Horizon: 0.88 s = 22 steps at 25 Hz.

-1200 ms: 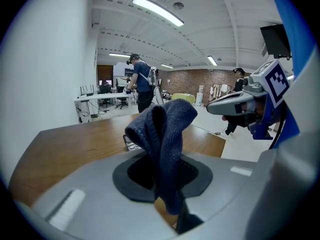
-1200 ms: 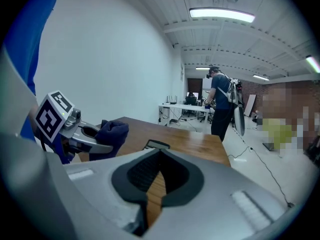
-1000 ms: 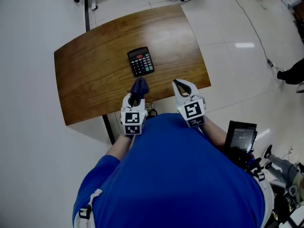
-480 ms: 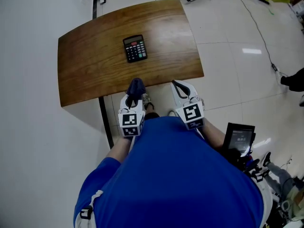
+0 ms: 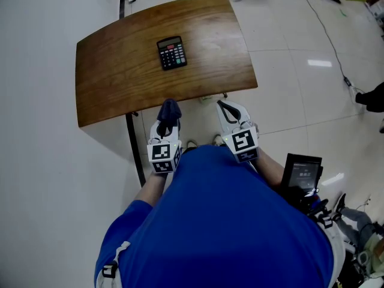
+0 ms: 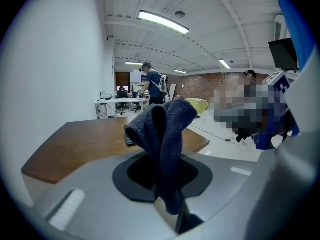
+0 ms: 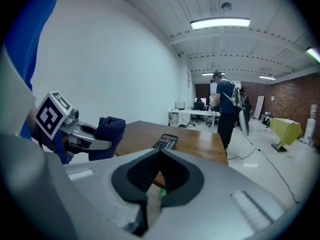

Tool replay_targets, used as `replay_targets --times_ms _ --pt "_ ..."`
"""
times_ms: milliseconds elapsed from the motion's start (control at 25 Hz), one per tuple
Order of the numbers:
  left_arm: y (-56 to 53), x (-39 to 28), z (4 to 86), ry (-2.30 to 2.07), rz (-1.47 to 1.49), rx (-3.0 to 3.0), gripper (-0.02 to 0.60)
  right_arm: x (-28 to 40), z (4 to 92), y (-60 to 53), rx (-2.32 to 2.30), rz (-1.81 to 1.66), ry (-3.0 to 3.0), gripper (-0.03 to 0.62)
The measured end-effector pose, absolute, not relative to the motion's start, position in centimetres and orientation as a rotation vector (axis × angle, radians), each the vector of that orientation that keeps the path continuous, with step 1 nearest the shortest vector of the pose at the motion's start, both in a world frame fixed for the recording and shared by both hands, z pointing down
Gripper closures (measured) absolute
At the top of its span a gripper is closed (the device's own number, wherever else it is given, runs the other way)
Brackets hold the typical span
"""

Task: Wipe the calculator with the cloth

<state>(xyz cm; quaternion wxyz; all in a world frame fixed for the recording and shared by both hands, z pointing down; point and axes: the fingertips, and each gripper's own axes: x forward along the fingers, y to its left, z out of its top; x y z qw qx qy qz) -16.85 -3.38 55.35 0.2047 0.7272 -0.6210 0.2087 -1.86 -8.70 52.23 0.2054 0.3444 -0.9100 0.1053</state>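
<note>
Calculator well ahead of both jaws; left gripper clamps cloth; right gripper apparently closed

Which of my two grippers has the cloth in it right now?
The left gripper: its jaws are shut on the dark blue cloth, which sticks out past them. The right gripper is shut with nothing between its jaws.

A brown wooden table with a curved top stands on a black metal leg over a glossy white tiled floor, where a thin black cable trails. A plain white wall runs beside it. Long fluorescent tube lights hang from the ribbed white ceiling. White desks and a red brick wall lie far off.
</note>
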Motion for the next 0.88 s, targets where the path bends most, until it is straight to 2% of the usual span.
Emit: replay_targets --times_ms 880 --pt "-2.5 -17.9 53.4 -1.644 0.534 2.095 0.518 -5.7 50.3 -7.0 0.923 0.305 -2.500 0.592"
